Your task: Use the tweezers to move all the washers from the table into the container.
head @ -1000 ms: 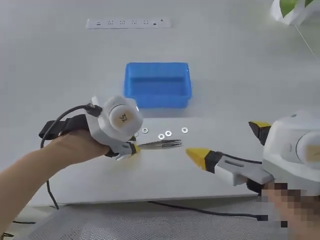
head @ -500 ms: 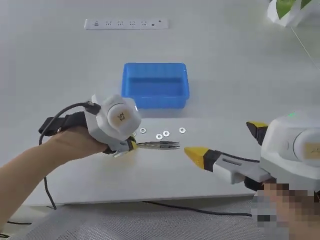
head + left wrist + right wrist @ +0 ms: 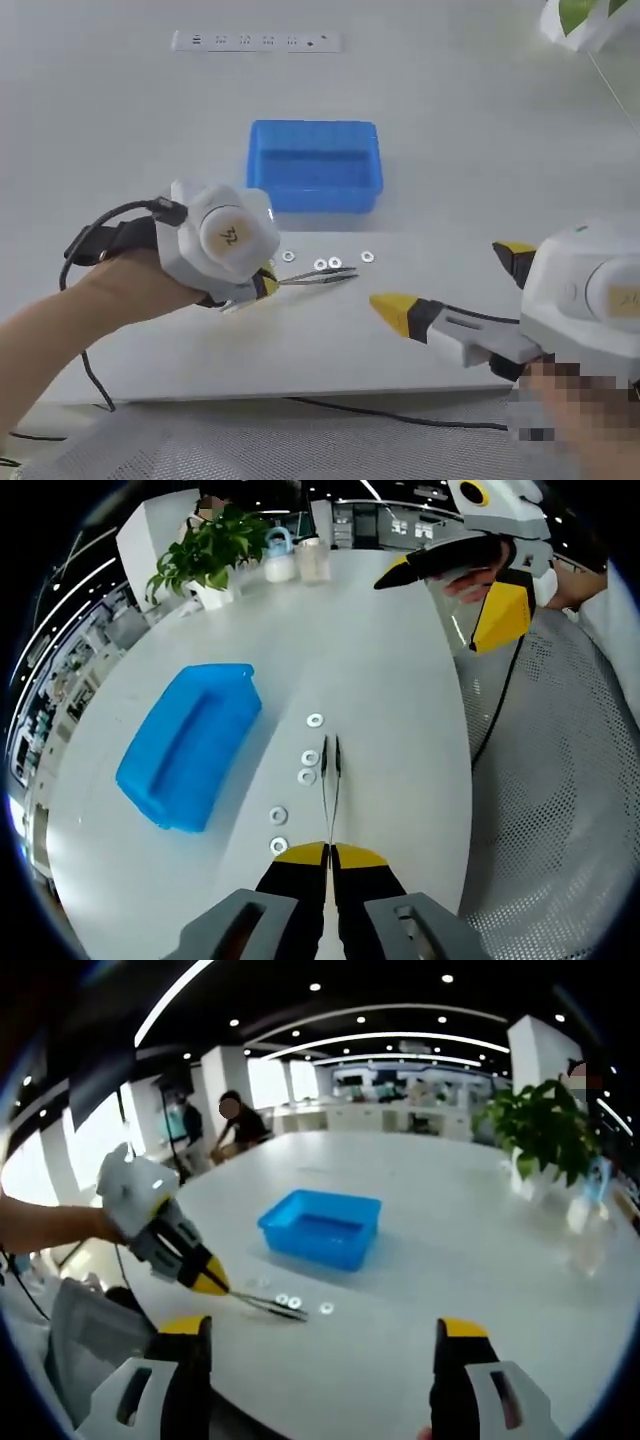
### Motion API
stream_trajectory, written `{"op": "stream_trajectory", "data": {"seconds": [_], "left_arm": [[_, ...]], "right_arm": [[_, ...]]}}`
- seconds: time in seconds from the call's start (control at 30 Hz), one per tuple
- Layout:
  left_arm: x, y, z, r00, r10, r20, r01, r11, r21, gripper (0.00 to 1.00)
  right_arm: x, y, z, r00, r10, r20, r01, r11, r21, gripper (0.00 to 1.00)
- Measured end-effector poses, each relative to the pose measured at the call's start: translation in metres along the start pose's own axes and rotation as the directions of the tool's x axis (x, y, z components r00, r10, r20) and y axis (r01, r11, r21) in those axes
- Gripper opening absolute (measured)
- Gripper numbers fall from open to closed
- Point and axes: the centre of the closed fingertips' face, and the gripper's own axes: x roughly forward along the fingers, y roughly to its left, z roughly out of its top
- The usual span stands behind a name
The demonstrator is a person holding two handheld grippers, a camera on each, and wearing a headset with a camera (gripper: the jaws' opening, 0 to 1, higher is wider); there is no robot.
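Several small metal washers [image 3: 335,262] lie in a loose row on the white table, in front of the blue container [image 3: 315,167]. My left gripper [image 3: 265,283] is shut on slim metal tweezers [image 3: 318,276], whose tips point right and hover just beside the washers. In the left gripper view the tweezers [image 3: 330,775] run alongside the washers [image 3: 311,757], with the container [image 3: 190,745] to the left. My right gripper [image 3: 455,278] stands open and holds nothing, at the table's front right. The right gripper view shows the container [image 3: 322,1225], the washers [image 3: 295,1302] and the left gripper [image 3: 160,1225].
A white power strip [image 3: 255,41] lies at the far side of the table. A potted plant [image 3: 590,20] stands at the back right. A black cable [image 3: 400,415] runs along the table's front edge [image 3: 300,395].
My left gripper has shifted a little to the left, and the tweezers' tips have swung closer to the row of washers. The right gripper has hardly moved.
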Motion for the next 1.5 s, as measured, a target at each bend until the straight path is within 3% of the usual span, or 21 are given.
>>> {"op": "stream_trajectory", "data": {"seconds": [0.07,0.13,0.2,0.27,0.43,0.63,1.13,1.4,1.5], "left_arm": [[-0.006,0.001,0.004,0.9999,0.013,0.009,-0.013,1.000,0.008,0.00],[-0.016,0.001,0.014,0.9981,0.040,0.047,-0.042,0.998,0.039,0.00],[-0.025,-0.002,0.021,0.9959,0.044,0.079,-0.046,0.998,0.031,0.00],[-0.032,-0.003,0.029,0.9918,0.051,0.118,-0.052,0.999,0.008,0.00],[-0.044,-0.001,0.036,0.9840,0.072,0.163,-0.067,0.997,-0.036,0.00],[-0.055,0.006,0.043,0.9690,0.104,0.224,-0.080,0.990,-0.115,0.00],[-0.065,0.020,0.038,0.9652,0.142,0.220,-0.112,0.983,-0.143,0.00],[-0.067,0.026,0.038,0.9664,0.146,0.211,-0.119,0.983,-0.137,0.00],[-0.063,0.026,0.033,0.9708,0.141,0.194,-0.116,0.984,-0.138,0.00]], "right_arm": [[0.001,0.002,-0.001,1.0000,0.004,-0.006,-0.004,1.000,-0.015,0.90],[0.001,0.005,-0.001,0.9999,0.010,-0.010,-0.011,1.000,-0.027,0.89],[0.002,0.007,-0.003,0.9997,0.015,-0.019,-0.015,0.999,-0.042,0.88],[0.002,0.008,-0.003,0.9996,0.018,-0.022,-0.019,0.999,-0.050,0.88],[0.002,0.007,-0.004,0.9995,0.017,-0.025,-0.018,0.998,-0.052,0.87],[0.002,0.007,-0.003,0.9996,0.016,-0.024,-0.017,0.999,-0.048,0.87],[0.002,0.005,-0.003,0.9997,0.017,-0.016,-0.018,1.000,-0.023,0.87],[0.001,0.003,-0.002,0.9998,0.012,-0.014,-0.012,1.000,-0.015,0.86],[0.001,0.003,-0.003,0.9998,0.011,-0.015,-0.011,1.000,-0.016,0.86]]}}
